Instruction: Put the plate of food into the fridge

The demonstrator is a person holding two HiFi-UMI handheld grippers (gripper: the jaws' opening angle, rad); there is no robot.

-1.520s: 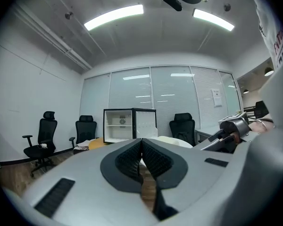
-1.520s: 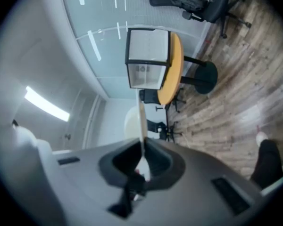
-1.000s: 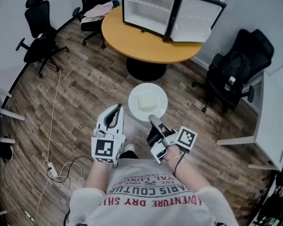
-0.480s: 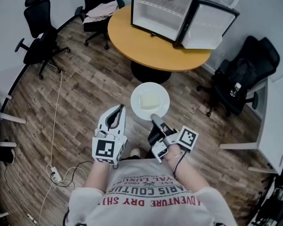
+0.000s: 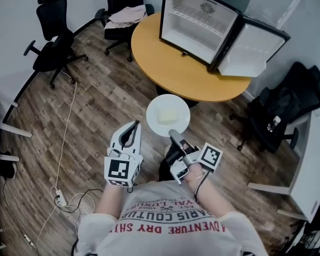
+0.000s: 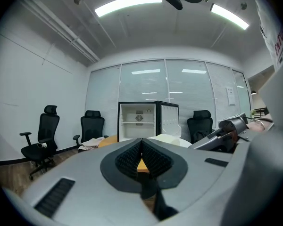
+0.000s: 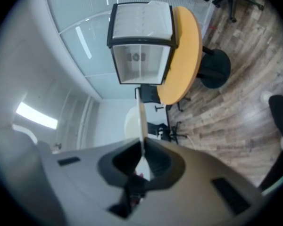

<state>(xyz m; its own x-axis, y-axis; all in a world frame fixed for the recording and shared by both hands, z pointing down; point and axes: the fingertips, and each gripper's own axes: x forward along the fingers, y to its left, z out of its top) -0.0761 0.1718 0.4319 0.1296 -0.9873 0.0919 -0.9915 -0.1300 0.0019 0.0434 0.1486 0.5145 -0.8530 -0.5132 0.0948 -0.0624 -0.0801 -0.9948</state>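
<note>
Right tool (image 5: 173,135) pinches the plate (image 5: 168,113) at its near rim, beside the table (image 5: 165,73) edge; left tool (image 5: 132,127) closed.

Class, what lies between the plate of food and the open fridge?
Only a bare stretch of the round table lies between the plate, held by the right gripper, and the fridge standing on it; the head view shows this.
</note>
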